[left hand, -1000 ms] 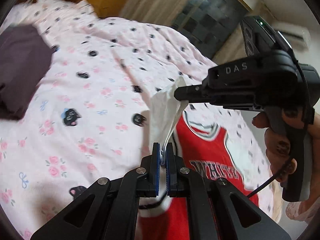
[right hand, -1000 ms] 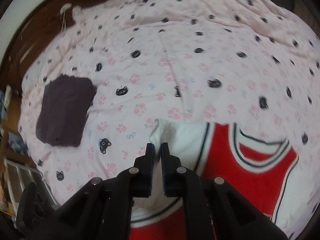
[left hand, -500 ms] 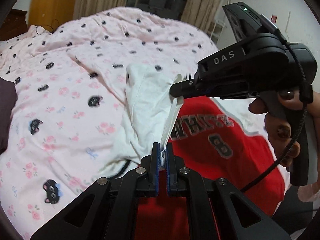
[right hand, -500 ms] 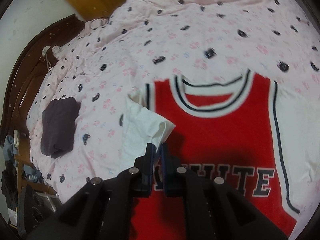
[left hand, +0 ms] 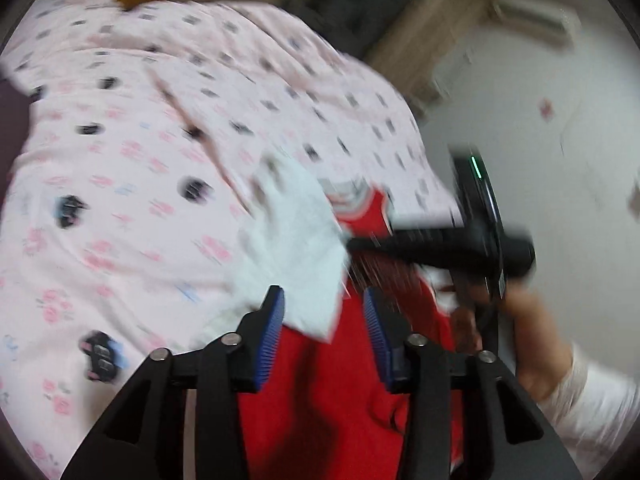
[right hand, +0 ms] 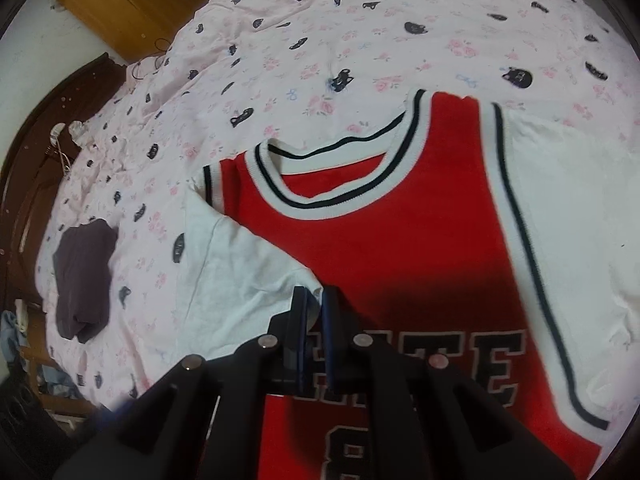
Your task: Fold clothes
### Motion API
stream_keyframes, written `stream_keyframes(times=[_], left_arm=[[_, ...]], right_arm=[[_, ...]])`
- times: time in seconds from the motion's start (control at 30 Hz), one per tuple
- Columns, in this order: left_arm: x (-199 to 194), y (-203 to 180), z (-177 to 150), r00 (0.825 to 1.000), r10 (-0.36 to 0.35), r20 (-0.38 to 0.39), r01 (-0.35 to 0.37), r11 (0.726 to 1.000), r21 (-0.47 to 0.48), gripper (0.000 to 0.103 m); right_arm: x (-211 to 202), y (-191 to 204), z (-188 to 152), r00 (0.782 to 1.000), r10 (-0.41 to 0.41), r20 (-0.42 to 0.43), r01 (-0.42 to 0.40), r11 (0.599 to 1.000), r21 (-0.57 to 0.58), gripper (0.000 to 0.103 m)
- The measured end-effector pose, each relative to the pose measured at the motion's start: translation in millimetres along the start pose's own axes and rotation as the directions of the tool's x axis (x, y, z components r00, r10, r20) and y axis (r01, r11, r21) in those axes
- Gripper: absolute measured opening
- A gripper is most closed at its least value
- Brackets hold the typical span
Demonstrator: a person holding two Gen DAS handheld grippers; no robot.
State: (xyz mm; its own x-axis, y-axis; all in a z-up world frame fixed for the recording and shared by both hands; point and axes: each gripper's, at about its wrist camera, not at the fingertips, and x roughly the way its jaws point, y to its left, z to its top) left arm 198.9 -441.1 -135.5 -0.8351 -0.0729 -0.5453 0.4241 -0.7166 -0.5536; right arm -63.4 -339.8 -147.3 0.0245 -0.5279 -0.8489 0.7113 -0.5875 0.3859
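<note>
Pink bedspread (right hand: 360,40), red-white jersey (right hand: 400,240) flat.

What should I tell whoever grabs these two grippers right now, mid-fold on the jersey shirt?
Left gripper: open, holding nothing, over the red jersey shirt.
Right gripper: nearly closed at the edge of the white sleeve; firm grip unclear.
Shirt lies face up on the pink bedspread; that sleeve is folded in over the red front.
A dark folded garment sits aside.
Left: the other sleeve, still spread out, then the body folds.
</note>
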Motion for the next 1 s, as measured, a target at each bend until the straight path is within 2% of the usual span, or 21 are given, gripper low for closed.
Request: stream_keyframes(times=[0.1,0.2,0.3,0.37,0.43,0.57,0.6,0.77,0.9,0.97,1.0], left_arm=[[9.0,5.5,3.1,0.997,0.064,0.033,-0.063,0.997,-0.037,0.038],[28.5,-3.3,-2.5,0.998,0.066,-0.001,-0.066,0.998,-0.012,0.038],[42.7,-14.2,-9.7,0.998,0.056,-0.039,-0.055,0.998,0.026,0.038],[49.3,-19.2,-13.5,0.996,0.074,-0.057,-0.071,0.996,0.055,0.038],[53.0,-20.1,-15.3,0.994,0.089,-0.066,-0.085,0.994,0.062,0.038],[55.0,-14.4,-17.0,0.992,0.105,-0.066,-0.102,0.994,0.042,0.038],[55.1,-14.7,-17.4,0.992,0.109,-0.064,-0.106,0.993,0.045,0.038],[57.2,-14.7,-18.3,0.991,0.120,-0.052,-0.118,0.992,0.043,0.038],[56.7,-14.6,-19.3,0.991,0.124,-0.045,-0.122,0.992,0.040,0.038],[57.0,-14.6,-19.3,0.991,0.123,-0.045,-0.122,0.992,0.038,0.038],[57.1,-14.4,-19.5,0.991,0.123,-0.045,-0.121,0.992,0.036,0.038]], right_arm=[[-7.7,0.1,6.1,0.999,-0.046,0.024,0.046,0.999,-0.009,0.010],[-20.5,4.6,15.2,0.994,-0.080,0.077,0.082,0.996,-0.029,0.012],[-26.0,33.3,29.4,0.997,0.035,0.076,-0.026,0.993,-0.118,0.012],[-27.5,51.9,36.8,0.993,0.104,0.064,-0.092,0.981,-0.170,0.012],[-20.9,77.8,43.1,0.986,0.168,0.010,-0.161,0.957,-0.242,0.012],[11.7,112.4,51.8,0.976,0.172,-0.137,-0.208,0.922,-0.328,0.012],[18.4,118.1,53.4,0.975,0.156,-0.156,-0.201,0.918,-0.342,0.012],[51.2,119.3,69.8,0.993,0.000,-0.121,-0.041,0.941,-0.335,0.011],[69.4,104.1,85.8,0.994,-0.038,-0.105,0.004,0.954,-0.300,0.006],[72.4,97.2,93.9,0.995,-0.046,-0.092,0.017,0.956,-0.294,0.006],[70.9,94.2,97.4,0.995,-0.044,-0.084,0.018,0.956,-0.293,0.011]])
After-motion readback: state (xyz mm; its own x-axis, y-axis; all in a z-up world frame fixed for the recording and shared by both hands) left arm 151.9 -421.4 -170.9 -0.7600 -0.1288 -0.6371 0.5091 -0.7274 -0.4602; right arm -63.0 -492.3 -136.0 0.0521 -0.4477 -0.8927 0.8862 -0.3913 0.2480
